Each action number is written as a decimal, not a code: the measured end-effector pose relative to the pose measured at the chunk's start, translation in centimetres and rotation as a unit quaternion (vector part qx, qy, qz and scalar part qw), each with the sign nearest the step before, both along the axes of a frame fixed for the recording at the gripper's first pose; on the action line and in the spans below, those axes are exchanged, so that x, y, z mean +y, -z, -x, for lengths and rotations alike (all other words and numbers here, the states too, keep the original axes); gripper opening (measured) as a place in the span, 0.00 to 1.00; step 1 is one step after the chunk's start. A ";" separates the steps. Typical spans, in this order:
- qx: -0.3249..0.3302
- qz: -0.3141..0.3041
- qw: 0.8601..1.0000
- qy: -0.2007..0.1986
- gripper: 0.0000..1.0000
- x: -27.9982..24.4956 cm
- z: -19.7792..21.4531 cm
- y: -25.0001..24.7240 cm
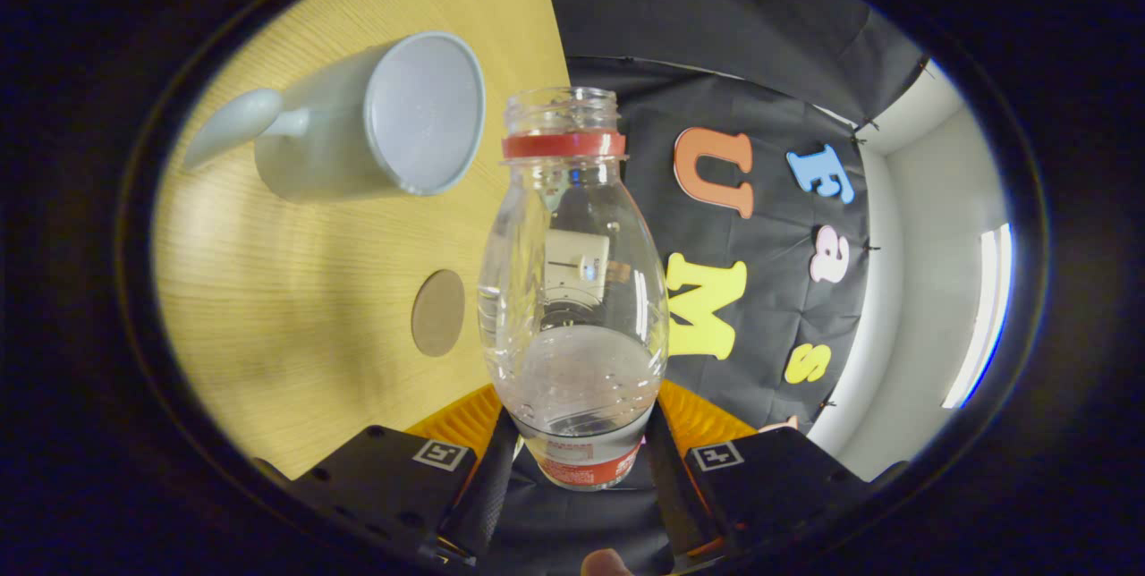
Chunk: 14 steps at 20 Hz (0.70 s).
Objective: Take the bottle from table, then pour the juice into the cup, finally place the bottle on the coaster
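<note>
A clear plastic bottle (572,290) with a red neck ring and no cap stands out between my fingers, its base near the camera and its mouth pointing ahead. My gripper (577,455) is shut on the bottle's lower body. A little liquid sits near the bottle's base. A pale grey cup (376,120) with a handle rests on the wooden table (295,326), just beyond and to the left of the bottle's mouth, its opening facing me. The whole scene looks rotated, so the bottle is tilted sideways. A round brown coaster (438,312) lies on the table close to the bottle's left side.
The table's edge runs just behind the bottle; past it hangs the black booth wall (760,66). A white wall with a bright light strip (984,317) lies beyond the cloth. A fingertip (608,563) shows below the fingers.
</note>
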State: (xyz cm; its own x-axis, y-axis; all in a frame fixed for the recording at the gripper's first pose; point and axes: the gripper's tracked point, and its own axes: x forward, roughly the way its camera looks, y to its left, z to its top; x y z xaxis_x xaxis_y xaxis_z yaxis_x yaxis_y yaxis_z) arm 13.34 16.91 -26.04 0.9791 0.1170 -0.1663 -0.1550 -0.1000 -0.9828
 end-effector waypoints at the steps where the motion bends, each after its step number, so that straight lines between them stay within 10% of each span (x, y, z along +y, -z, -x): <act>1: 0.000 0.004 1.000 0.000 0.76 0.0 0.0 -0.1; 14: -0.009 0.029 1.000 0.000 0.76 -0.1 -0.5 -1.2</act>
